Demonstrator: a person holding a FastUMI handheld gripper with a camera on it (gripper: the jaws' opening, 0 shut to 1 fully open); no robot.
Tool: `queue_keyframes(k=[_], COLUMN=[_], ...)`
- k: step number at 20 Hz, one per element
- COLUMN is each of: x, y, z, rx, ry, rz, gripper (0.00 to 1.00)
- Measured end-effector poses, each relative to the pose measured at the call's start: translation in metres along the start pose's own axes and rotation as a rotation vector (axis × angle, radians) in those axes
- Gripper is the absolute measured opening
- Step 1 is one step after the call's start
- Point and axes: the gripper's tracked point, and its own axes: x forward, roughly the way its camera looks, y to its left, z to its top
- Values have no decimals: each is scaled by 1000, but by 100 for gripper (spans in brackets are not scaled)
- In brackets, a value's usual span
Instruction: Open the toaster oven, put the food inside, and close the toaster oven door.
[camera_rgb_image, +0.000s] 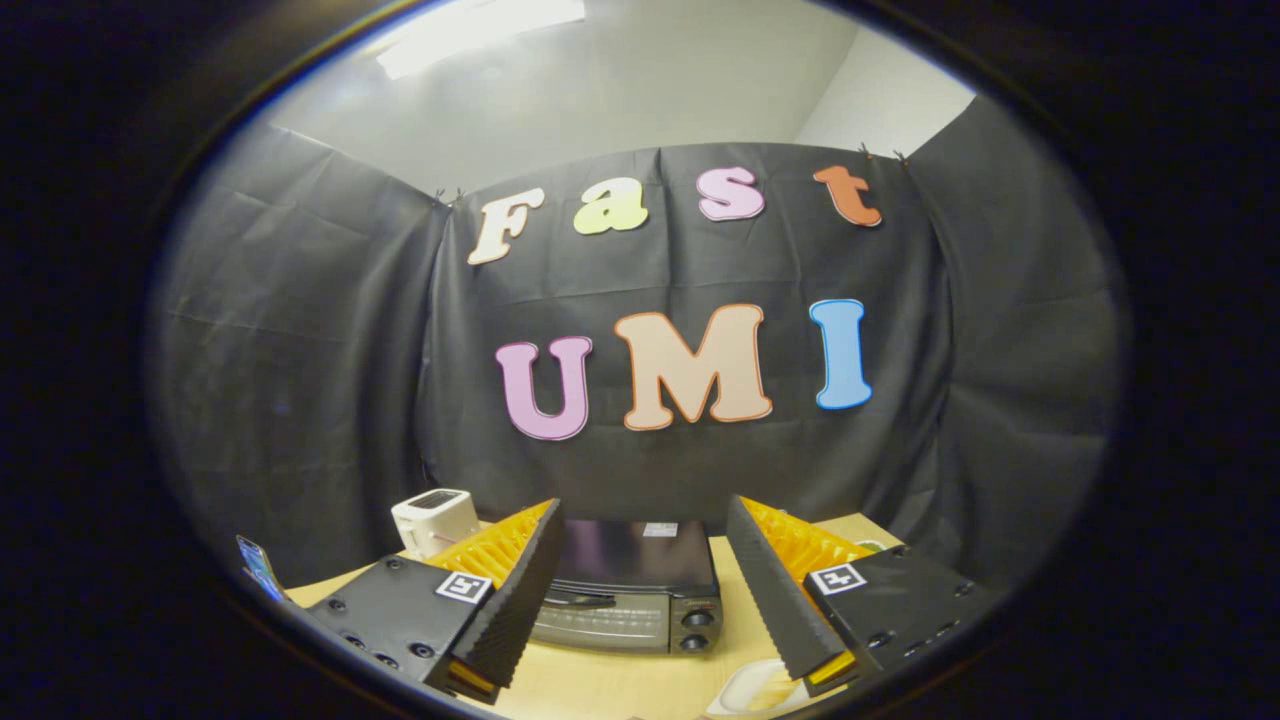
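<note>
We see a toaster oven (640, 595) with a shiny black top and a grey front with two black round knobs (697, 630). It sits on a light yellow wooden counter (610, 685). A small white boxy toaster (434, 518) has a dark top. A white dish (755, 690) sits near the gripper (655, 590), whose jaws stand wide apart. The booth wall (300, 380) is black cloth.

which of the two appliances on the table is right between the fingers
The dark toaster oven, with two knobs on its front, sits between and beyond the open gripper. The small white appliance stands off past the left finger.
</note>
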Motion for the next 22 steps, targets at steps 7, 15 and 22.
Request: queue_keyframes(k=[7,15,22], x=[2,19,48], y=[2,17,54], z=[-9,-47,-99], rx=[8,-2,11], ry=[-1,14,40], rz=[-4,-12,41], gripper=[99,99,99])
